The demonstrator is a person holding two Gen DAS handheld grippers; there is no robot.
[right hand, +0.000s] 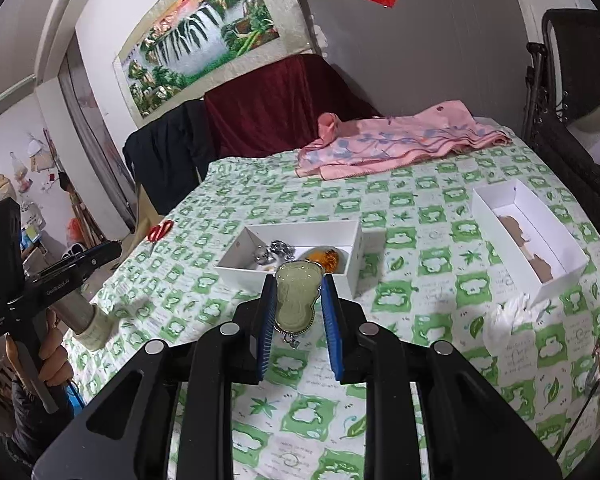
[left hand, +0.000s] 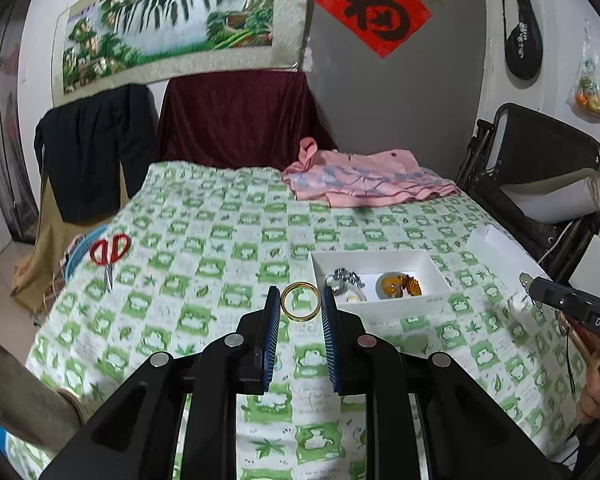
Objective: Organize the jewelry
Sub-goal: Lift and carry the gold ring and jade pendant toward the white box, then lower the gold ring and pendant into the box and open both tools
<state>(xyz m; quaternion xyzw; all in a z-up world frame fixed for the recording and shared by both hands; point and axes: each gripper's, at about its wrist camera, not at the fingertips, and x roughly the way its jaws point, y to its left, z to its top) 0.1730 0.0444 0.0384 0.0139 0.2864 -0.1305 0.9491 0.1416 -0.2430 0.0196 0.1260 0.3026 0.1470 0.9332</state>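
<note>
We hold clear of the cloth, for boxing: left gripper (left hand: 300, 304) pinching gold ring (left hand: 300, 301); right gripper (right hand: 298, 300) clamping pale pendant (right hand: 296, 300).

Glossy gold metal ring (left hand: 300, 302), matt printed cloth (left hand: 220, 240)

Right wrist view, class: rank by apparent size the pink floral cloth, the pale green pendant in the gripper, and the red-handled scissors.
1. Pink floral cloth
2. Pale green pendant, though it sits nearest the camera, which enlarges it
3. Red-handled scissors
</note>
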